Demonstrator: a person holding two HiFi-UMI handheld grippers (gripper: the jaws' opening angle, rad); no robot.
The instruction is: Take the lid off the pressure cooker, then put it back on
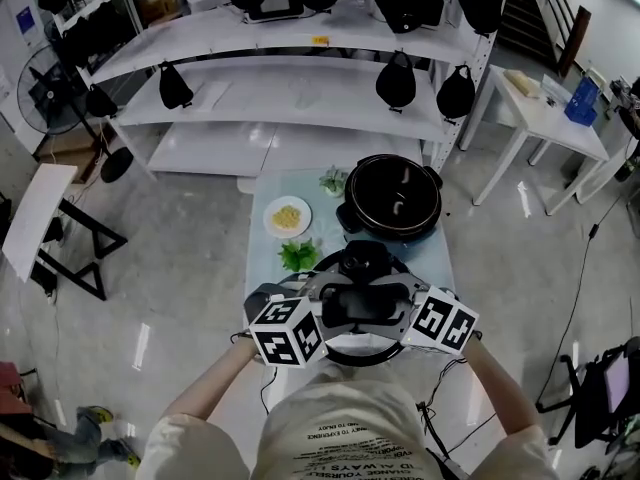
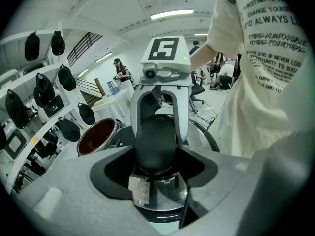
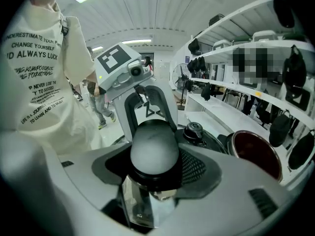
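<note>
Lid [image 1: 362, 266] hangs at lower centre, clear of the open pot [image 1: 392, 200]. Left gripper [image 1: 330, 305] and right gripper [image 1: 402, 305] clamp its handle [image 1: 365, 303].

We see a white plate [image 1: 269, 218] of yellow food [image 1: 287, 216] on the pale table [image 1: 260, 264]. One bunch of green leaves [image 1: 298, 255] lies just beside it, and a second green bunch [image 1: 333, 179] lies near the table's far edge. Behind the table stand white shelves [image 1: 280, 103] hung with dark rounded bags [image 1: 396, 81]. At the left we note a standing fan [image 1: 45, 83] and a white board [image 1: 35, 218] on a black trestle [image 1: 85, 248], and at the right a small white side table [image 1: 545, 123] bearing a blue box [image 1: 582, 101].
</note>
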